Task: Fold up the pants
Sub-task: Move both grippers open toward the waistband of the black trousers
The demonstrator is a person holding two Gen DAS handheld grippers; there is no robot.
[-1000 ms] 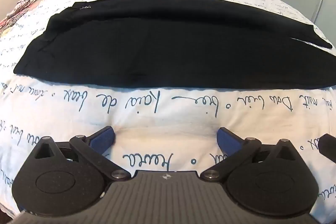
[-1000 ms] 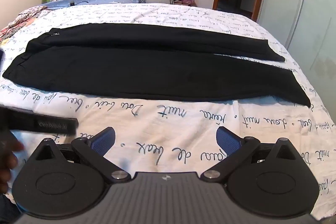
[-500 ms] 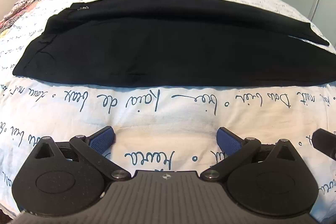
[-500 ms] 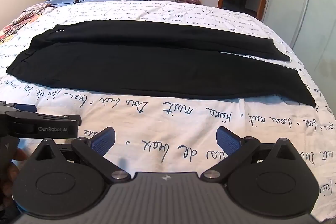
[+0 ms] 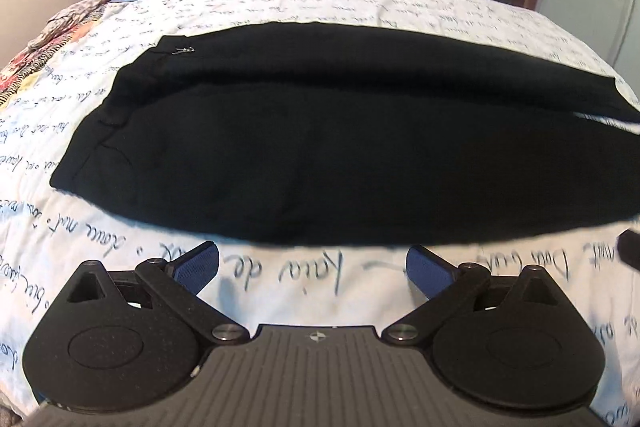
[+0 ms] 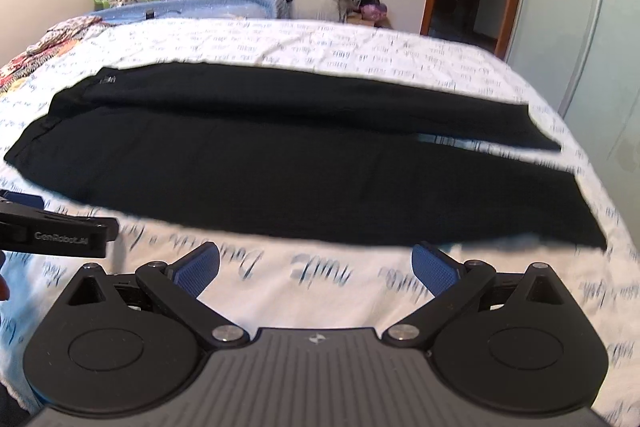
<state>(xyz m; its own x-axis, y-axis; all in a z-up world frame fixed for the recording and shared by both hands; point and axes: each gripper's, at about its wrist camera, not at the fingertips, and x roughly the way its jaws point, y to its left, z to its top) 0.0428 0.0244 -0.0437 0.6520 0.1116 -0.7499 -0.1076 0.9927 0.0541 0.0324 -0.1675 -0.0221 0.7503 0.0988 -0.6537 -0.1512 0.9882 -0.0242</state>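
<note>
Both wrist views face across the bed, low and near; both share the pants.

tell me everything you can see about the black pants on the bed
The black pants look like soft matte fabric with no pattern. They lie flat and unfolded across the white bedspread with script print, waistband toward the left, the two legs running right and parting only near the hems, where a sliver of sheet shows. A small light mark sits by the waistband's far corner. Only the bedspread touches them: the left tool and right tool are both open, just short of the near edge.
</note>
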